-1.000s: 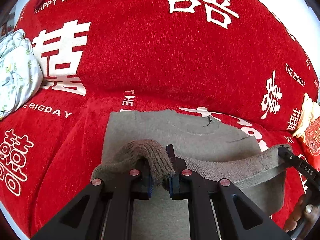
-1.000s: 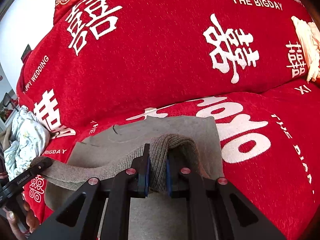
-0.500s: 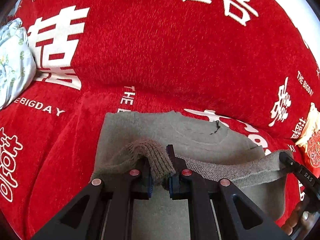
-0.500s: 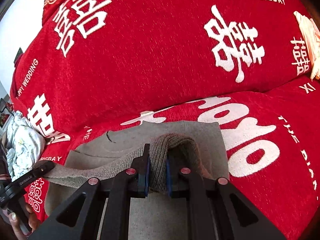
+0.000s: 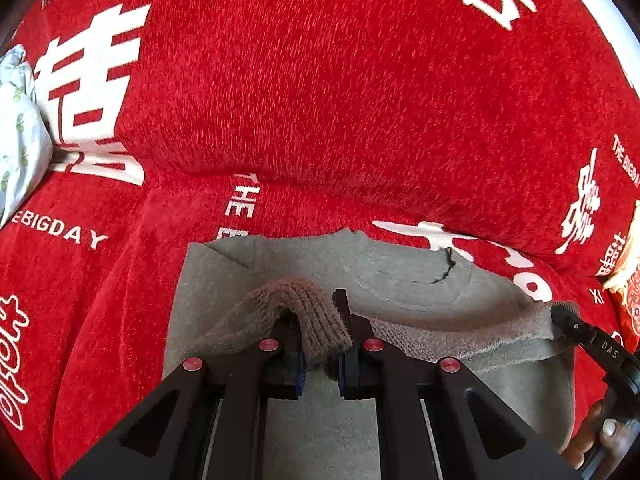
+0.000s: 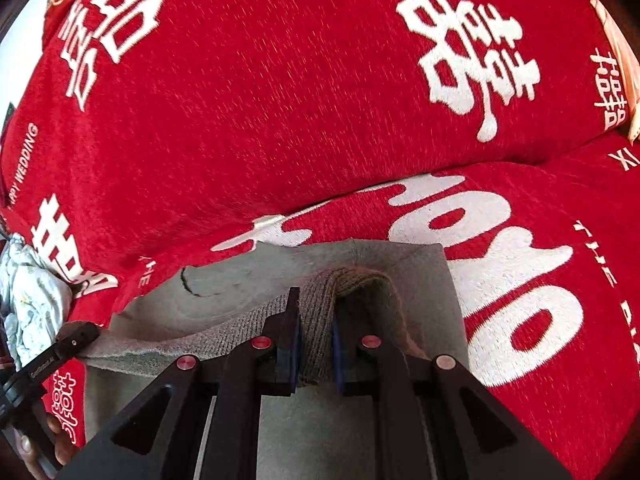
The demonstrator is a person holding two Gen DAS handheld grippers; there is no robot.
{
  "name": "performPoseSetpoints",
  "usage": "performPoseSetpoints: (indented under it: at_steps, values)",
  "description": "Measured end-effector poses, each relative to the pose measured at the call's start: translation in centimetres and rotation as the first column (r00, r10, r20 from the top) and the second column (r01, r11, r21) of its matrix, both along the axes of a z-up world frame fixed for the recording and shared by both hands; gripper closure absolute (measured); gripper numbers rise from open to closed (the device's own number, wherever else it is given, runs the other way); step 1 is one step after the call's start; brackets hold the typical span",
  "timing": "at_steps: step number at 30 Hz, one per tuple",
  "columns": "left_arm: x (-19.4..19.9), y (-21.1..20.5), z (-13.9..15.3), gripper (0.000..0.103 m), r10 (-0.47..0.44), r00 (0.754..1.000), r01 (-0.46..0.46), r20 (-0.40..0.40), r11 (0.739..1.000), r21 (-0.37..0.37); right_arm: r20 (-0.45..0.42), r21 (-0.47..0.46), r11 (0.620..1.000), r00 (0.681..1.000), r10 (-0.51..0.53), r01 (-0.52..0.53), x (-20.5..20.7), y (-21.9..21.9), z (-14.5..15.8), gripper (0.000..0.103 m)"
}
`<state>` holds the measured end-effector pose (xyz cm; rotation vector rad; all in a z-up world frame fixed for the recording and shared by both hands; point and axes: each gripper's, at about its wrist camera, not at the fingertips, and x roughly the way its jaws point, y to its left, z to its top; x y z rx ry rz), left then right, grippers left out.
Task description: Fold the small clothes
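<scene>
A small grey-brown knit sweater (image 5: 304, 264) (image 6: 400, 264) lies on a red sofa cover, its neckline toward the backrest. My left gripper (image 5: 320, 344) is shut on the ribbed hem at the sweater's left corner, and my right gripper (image 6: 314, 344) is shut on the hem at its right corner. The hem stretches taut between them, held a little above the upper part of the sweater. In the left wrist view the right gripper's tip (image 5: 568, 322) shows at the right edge. The left gripper's tip (image 6: 78, 334) shows at the left in the right wrist view.
The red sofa cover (image 5: 320, 100) (image 6: 280, 120) with white lettering rises as a backrest just beyond the neckline. A pale floral bundle of cloth (image 5: 16, 128) (image 6: 32, 300) sits at the left. A cream and red object (image 5: 628, 280) lies at the right edge.
Both grippers have carried the hem forward over the sweater toward the neckline and a little down; the backrest looms larger. The grips have not changed.
</scene>
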<state>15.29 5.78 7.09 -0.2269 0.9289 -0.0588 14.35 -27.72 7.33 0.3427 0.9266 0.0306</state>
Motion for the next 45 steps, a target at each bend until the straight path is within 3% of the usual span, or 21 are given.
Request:
performPoseSetpoints:
  at_steps: [16, 18, 19, 20, 22, 27, 29, 31, 32, 37, 42, 45]
  values:
    - [4.0, 1.1, -4.8, 0.090, -0.010, 0.987, 0.000, -0.161, 0.998, -0.057, -0.079, 0.005, 1.000, 0.997, -0.024, 0.025, 2.9, 0.0, -3.7, 0.088]
    - [4.4, 1.1, -5.1, 0.063, -0.022, 0.985, 0.011, -0.170, 0.998, -0.065, -0.087, 0.012, 1.000, 0.996, -0.027, 0.028, 3.1, 0.0, -3.9, 0.087]
    - [4.5, 1.1, -5.2, 0.028, -0.033, 0.986, 0.020, -0.165, 0.996, -0.084, -0.090, 0.019, 0.999, 0.996, -0.028, 0.030, 3.2, -0.1, -4.1, 0.085]
    - [4.5, 1.1, -5.1, 0.010, -0.029, 0.987, 0.015, -0.155, 0.996, -0.091, -0.094, 0.029, 0.999, 0.995, -0.033, 0.036, 3.2, -0.3, -4.2, 0.083]
    - [4.2, 1.3, -4.6, 0.010, 0.011, 0.994, -0.020, -0.111, 0.996, -0.083, -0.090, 0.049, 0.998, 0.995, -0.040, 0.045, 3.3, -0.6, -4.3, 0.072]
    - [4.4, 1.2, -4.4, 0.010, 0.003, 0.993, -0.011, -0.119, 0.997, -0.072, -0.085, 0.041, 0.999, 0.996, -0.028, 0.032, 3.4, -0.6, -4.1, 0.067]
    - [4.2, 1.2, -4.1, 0.010, 0.005, 0.994, -0.011, -0.112, 0.998, -0.059, -0.070, 0.038, 0.999, 0.997, -0.028, 0.031, 3.2, -0.6, -3.7, 0.057]
    - [4.1, 1.3, -3.8, 0.010, 0.010, 0.994, -0.016, -0.112, 0.999, -0.048, -0.048, 0.024, 0.999, 0.998, -0.043, 0.044, 2.9, -0.8, -3.1, 0.032]
    - [4.1, 1.3, -3.7, 0.010, 0.010, 0.994, -0.016, -0.110, 0.999, -0.046, -0.024, 0.014, 0.998, 0.998, -0.054, 0.055, 2.7, -0.9, -2.6, 0.029]
    - [3.4, 1.2, -2.8, 0.010, 0.010, 0.997, -0.011, -0.080, 1.000, -0.009, 0.017, -0.021, 0.999, 0.999, -0.033, 0.033, 2.1, -0.4, -1.0, 0.029]
    - [3.4, -0.3, -2.7, 0.010, -0.045, 0.997, 0.045, -0.058, 0.999, -0.008, 0.021, -0.129, 0.985, 0.993, 0.119, -0.115, 2.5, 3.4, -0.5, 0.028]
    - [4.2, -1.8, -3.7, 0.010, -0.082, 0.995, 0.087, -0.064, 0.994, 0.071, -0.027, -0.177, 0.963, 0.979, 0.202, -0.204, 3.6, 6.0, -1.9, 0.028]
